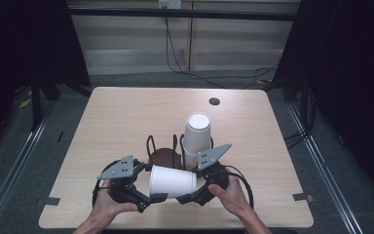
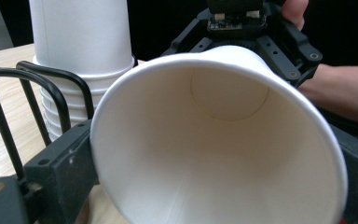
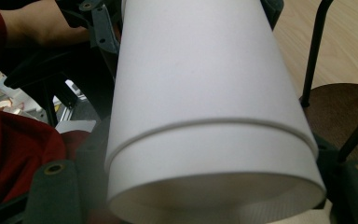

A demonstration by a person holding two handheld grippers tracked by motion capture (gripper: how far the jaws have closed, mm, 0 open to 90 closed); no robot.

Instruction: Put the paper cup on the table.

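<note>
**A:** What are you holding at this moment?

**B:** You are holding a white paper cup (image 1: 172, 181) on its side between both tongs, above the near edge of the wooden surface (image 1: 121, 117). The left tongs (image 1: 152, 197) are standing at the wide mouth of the cup. In the left gripper view their jaws are lying on both sides of the rim, as wide as the rim, and you are looking inside the cup to its bottom.

**A:** And the right tongs?

**B:** The right tongs (image 1: 184, 198) are standing at the narrow bottom end. In the right gripper view the cup (image 3: 205, 116) is lying between the jaws, and a second rim is showing, so two cups are nested there. If the pads are pressing, I cannot tell.

**A:** What is standing behind the cup?

**B:** A stack of white cups (image 1: 196, 139) is standing upside down in a black wire holder (image 1: 161, 150), just behind your hands.
</note>
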